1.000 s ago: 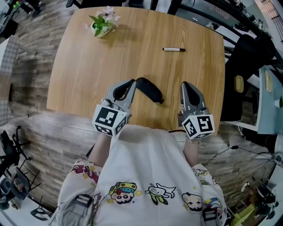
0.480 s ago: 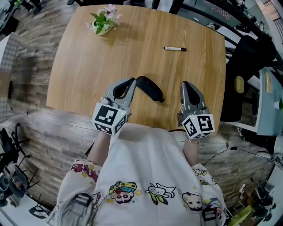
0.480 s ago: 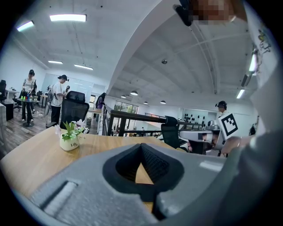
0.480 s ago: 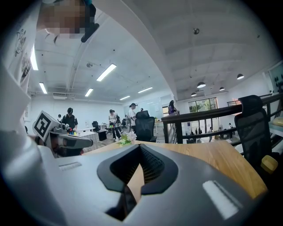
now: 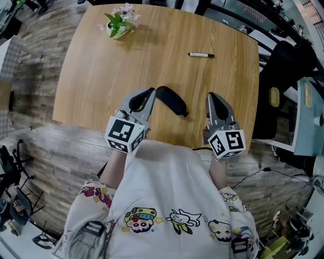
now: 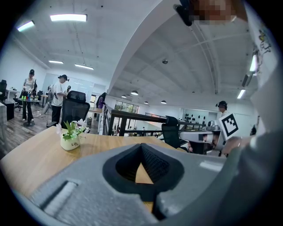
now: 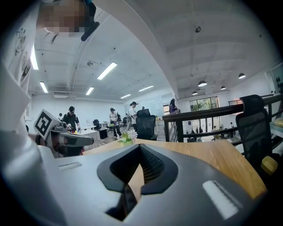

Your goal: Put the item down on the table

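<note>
- The only container is a small pale pot (image 5: 117,33) at the far left corner of the wooden table (image 5: 96,86). It stands upright and holds pinkish flowers (image 5: 124,13) with green leaves.
- The black curved item (image 5: 171,100) lies flat on the table near its front edge, between the two grippers. One end is just beside the tip of the left gripper (image 5: 151,93); I cannot tell whether they touch.
- The left gripper's jaws are pressed together with nothing between them.
- The right gripper (image 5: 211,96) also has its jaws pressed together on nothing, and sits well apart from the item.
- A marker pen (image 5: 201,54) lies alone towards the far right.
</note>
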A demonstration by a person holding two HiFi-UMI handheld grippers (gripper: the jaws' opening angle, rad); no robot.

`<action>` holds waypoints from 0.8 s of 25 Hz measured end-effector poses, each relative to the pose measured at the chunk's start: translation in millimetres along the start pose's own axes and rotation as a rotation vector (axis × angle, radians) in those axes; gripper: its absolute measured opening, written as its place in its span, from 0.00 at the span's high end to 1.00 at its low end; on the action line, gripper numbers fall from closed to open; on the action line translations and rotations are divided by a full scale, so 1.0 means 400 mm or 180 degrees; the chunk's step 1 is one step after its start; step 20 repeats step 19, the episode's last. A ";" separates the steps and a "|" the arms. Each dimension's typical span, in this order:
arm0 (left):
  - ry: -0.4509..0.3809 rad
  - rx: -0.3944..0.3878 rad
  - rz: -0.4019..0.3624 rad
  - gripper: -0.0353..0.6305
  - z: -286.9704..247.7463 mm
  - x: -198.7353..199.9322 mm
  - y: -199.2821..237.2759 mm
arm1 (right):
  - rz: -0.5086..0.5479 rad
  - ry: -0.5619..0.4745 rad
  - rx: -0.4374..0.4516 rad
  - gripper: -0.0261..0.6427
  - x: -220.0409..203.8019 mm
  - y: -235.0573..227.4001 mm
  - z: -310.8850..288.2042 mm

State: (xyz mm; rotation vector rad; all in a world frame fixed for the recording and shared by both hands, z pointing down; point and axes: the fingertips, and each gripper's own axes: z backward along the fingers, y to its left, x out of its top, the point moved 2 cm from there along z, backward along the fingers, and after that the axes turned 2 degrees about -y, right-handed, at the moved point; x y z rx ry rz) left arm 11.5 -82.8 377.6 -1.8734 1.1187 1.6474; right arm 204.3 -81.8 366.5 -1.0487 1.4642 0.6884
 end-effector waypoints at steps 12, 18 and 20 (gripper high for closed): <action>0.0016 0.0004 0.0012 0.95 0.002 -0.006 0.005 | -0.0008 0.0037 -0.0009 0.95 -0.010 0.000 -0.002; 0.0022 0.0006 0.0012 0.95 -0.005 -0.005 0.012 | -0.0024 0.0051 -0.0019 0.95 -0.014 -0.008 -0.008; 0.0024 0.0005 0.0013 0.95 -0.006 -0.005 0.013 | -0.0029 0.0052 -0.0021 0.95 -0.014 -0.009 -0.009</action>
